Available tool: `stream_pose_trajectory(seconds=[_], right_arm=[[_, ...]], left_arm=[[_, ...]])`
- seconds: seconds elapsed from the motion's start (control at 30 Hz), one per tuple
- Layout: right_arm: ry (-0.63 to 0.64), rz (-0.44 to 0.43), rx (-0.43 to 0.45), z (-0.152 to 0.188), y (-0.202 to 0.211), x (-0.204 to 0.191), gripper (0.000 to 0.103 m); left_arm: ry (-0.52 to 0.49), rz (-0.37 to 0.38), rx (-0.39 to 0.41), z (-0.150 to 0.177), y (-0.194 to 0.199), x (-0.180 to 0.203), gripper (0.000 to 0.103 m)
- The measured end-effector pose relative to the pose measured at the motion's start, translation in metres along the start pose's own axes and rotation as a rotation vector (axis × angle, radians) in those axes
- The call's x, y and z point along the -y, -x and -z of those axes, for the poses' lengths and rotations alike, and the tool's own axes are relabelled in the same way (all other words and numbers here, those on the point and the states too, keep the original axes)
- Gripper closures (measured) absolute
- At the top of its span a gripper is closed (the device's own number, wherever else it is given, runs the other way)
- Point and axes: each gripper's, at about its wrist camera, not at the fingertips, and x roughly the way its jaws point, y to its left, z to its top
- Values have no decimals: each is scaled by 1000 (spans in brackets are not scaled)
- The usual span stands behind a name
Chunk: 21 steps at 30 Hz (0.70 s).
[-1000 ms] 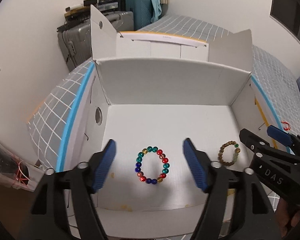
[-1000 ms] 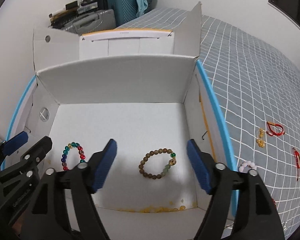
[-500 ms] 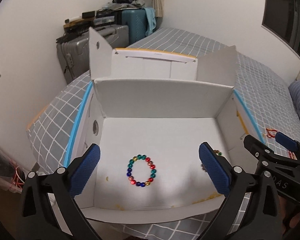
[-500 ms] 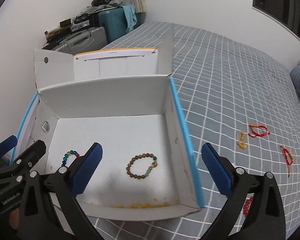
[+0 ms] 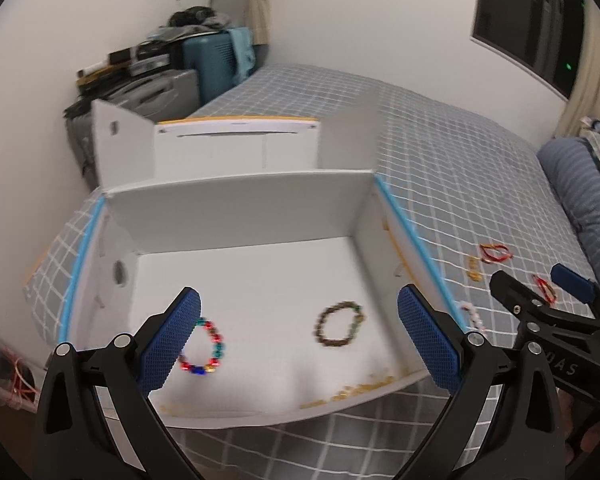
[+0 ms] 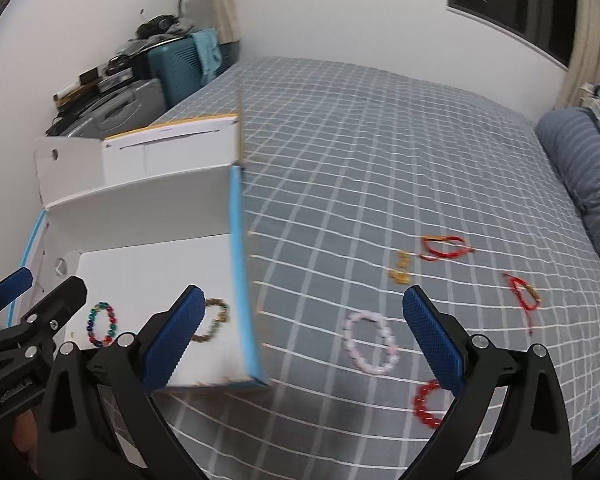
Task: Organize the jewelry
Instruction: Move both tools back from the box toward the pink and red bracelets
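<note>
A white cardboard box (image 5: 236,208) with blue edges stands open on the bed. On its floor lie a multicolour bead bracelet (image 5: 202,350) and a brown bead bracelet (image 5: 340,324). My left gripper (image 5: 298,300) hangs open above the box's near part, with nothing between its blue pads. My right gripper (image 6: 303,296) is open and empty over the bedspread, just right of the box (image 6: 140,204). Below it lies a pale pink bead bracelet (image 6: 370,342). A red bead bracelet (image 6: 428,402) is partly hidden by its right finger.
Two red cord bracelets (image 6: 444,248) (image 6: 522,294) and a small gold piece (image 6: 400,270) lie further right on the grey checked bedspread (image 6: 360,140). A striped pillow (image 6: 580,168) is at the right edge. Suitcases and clutter (image 6: 140,80) stand behind the box.
Both grippers' jaws have widened and drawn back and up from the two bracelets in the box. Both have swung right, and the right one now looks at the loose jewelry on the bed.
</note>
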Motion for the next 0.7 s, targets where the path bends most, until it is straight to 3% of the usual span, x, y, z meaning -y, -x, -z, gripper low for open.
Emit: stream_pose_trajectory(seconds=[0.4,0.7], right_arm=[[-113,117,-15,33,10,111,8],[-149,157,-74,64,-6,164,8]], left_arm=[[-116,125,-15,8,-19,101,6],[-198,185,-42,22,-33,177,6]])
